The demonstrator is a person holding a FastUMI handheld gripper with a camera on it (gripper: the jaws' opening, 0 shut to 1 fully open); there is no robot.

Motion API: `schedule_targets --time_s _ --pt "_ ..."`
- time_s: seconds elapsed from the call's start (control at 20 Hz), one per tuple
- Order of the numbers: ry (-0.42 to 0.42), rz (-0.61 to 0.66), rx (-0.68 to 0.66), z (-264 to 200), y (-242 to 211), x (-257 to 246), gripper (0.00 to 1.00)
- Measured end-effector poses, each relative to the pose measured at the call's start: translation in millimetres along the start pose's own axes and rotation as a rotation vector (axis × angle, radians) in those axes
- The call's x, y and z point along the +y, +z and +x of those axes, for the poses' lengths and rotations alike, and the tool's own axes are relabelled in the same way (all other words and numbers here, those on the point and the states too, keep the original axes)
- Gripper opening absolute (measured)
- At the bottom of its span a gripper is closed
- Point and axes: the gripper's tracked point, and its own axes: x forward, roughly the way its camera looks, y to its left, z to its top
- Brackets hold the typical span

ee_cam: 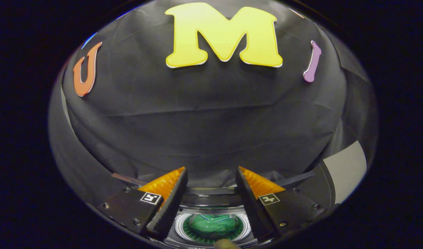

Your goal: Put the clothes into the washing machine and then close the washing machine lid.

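We look forward along the gripper [211, 180], whose jaws stand well apart with nothing held between them. Below and between the fingers, toward six o'clock, sits the washing machine [211, 207], seen from above with its top opening uncovered. Inside, the round drum [211, 226] shows a pale ring around a dark green perforated floor, and something glossy green lies at its centre; we cannot tell whether this is cloth or part of the drum. A small tan shape [225, 244] peeks in just nearer than the drum at six o'clock, too cut off to identify. A grey panel [346, 171] stands at four o'clock, beyond the right finger; it may be the raised lid, though we cannot be sure.

We judge that the loading step is either just finished or about to begin, since the jaws carry nothing. The next move calls for either fetching the clothes or reaching for the lid and swinging it down.
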Motion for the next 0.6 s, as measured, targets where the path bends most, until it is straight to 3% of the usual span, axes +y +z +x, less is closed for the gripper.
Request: schedule_targets --time_s 0.6 --pt "0.019 -0.025 -0.053 -23.8 -16.7 -0.9 0.88"
